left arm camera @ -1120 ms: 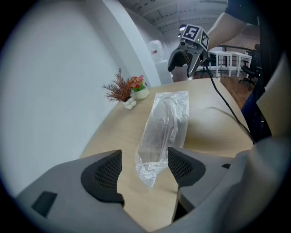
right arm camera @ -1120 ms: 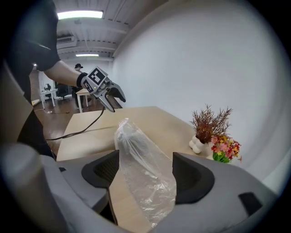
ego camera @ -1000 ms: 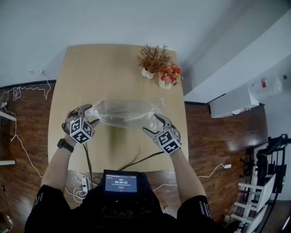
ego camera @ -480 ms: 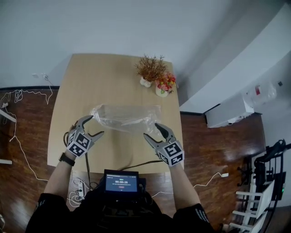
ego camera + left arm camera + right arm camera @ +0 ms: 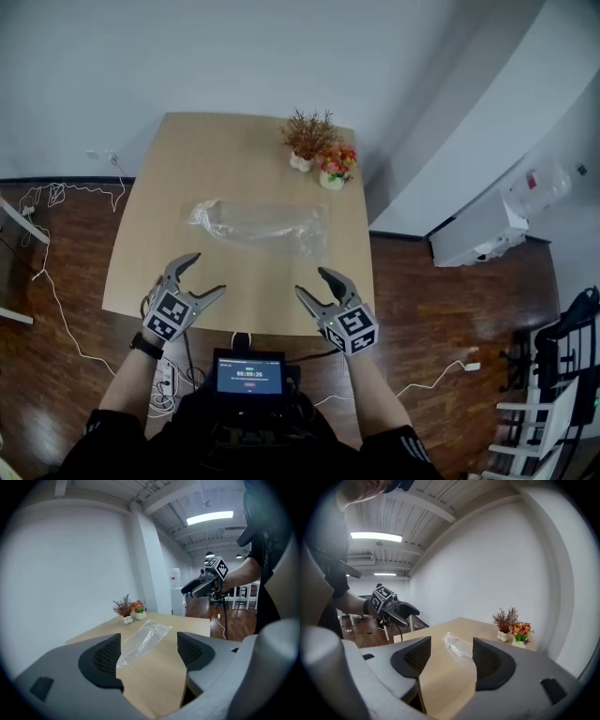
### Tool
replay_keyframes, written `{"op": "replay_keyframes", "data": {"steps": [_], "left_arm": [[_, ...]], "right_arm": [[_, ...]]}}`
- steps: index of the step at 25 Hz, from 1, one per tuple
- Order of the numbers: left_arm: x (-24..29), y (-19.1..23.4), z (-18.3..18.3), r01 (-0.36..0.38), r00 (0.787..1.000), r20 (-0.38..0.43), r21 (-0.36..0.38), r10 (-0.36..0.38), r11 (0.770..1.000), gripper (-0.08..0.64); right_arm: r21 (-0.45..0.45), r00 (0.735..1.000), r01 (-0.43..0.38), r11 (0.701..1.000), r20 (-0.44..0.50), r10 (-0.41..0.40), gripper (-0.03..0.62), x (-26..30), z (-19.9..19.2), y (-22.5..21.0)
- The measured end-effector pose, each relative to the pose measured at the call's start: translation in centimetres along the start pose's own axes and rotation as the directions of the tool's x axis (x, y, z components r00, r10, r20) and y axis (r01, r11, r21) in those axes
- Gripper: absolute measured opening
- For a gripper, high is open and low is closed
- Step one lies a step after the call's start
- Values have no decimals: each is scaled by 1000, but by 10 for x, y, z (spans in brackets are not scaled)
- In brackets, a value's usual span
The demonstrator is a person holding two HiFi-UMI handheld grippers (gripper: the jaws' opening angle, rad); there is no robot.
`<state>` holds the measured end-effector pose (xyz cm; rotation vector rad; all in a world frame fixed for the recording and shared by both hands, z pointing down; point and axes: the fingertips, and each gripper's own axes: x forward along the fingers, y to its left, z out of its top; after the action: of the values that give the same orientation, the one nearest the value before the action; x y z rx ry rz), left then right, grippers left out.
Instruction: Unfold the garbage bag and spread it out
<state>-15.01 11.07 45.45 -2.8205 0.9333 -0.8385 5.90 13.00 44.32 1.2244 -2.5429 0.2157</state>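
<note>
Jaws empty: left gripper (image 5: 207, 274) just opened wide, right gripper (image 5: 311, 282) half-open, just closing. On the table (image 5: 234, 150), centrally, the bag (image 5: 262, 223) looks light, limp, slippery; pinch its end corners.

The bag (image 5: 261, 223) is clear and glossy against a pale tan wood tabletop (image 5: 225, 150). The left claw (image 5: 208, 273) and right claw (image 5: 311, 282) are grey, with black mesh-patterned pads (image 5: 105, 656) and white cubes (image 5: 169, 316) printed with black square markers. A rust-brown dried plant (image 5: 307, 133) and red, pink and yellow flowers (image 5: 336, 159) stand in white pots. The floor (image 5: 56, 309) is dark red-brown wood. The wall (image 5: 281, 56) and cables (image 5: 56, 192) are white.
</note>
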Motion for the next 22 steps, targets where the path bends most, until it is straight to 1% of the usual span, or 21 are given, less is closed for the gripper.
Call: {"op": "replay_keyframes", "data": {"steps": [2, 6, 9, 12, 15, 17, 19, 22], "left_arm": [[-12, -25, -2, 3, 1000, 8, -37, -2, 999, 383], [-34, -61, -9, 7, 1000, 22, -147, -4, 989, 382], [-46, -80, -18, 10, 1000, 21, -182, -6, 983, 382], [-57, -93, -22, 24, 999, 37, -214, -16, 977, 382], [-63, -99, -19, 38, 998, 62, -233, -24, 972, 382], [-66, -103, -15, 57, 996, 76, -232, -41, 971, 382], [-68, -107, -10, 76, 995, 86, -212, -59, 974, 382], [-74, -106, -10, 83, 994, 85, -181, -68, 980, 382]], "right_arm": [[28, 1000, -7, 1000, 14, 6, 284, -18, -6, 13], [108, 999, -6, 994, 49, 1, 279, -44, -12, 30], [162, 997, 8, 987, 71, -20, 278, -60, -10, 39], [178, 996, 18, 984, 78, -32, 278, -72, -8, 53], [192, 995, 23, 981, 86, -40, 276, -80, -6, 65], [208, 995, 27, 978, 90, -47, 276, -83, -7, 71], [217, 994, 35, 976, 93, -56, 276, -85, -8, 74], [215, 992, 45, 976, 105, -69, 276, -86, -3, 82]]}}
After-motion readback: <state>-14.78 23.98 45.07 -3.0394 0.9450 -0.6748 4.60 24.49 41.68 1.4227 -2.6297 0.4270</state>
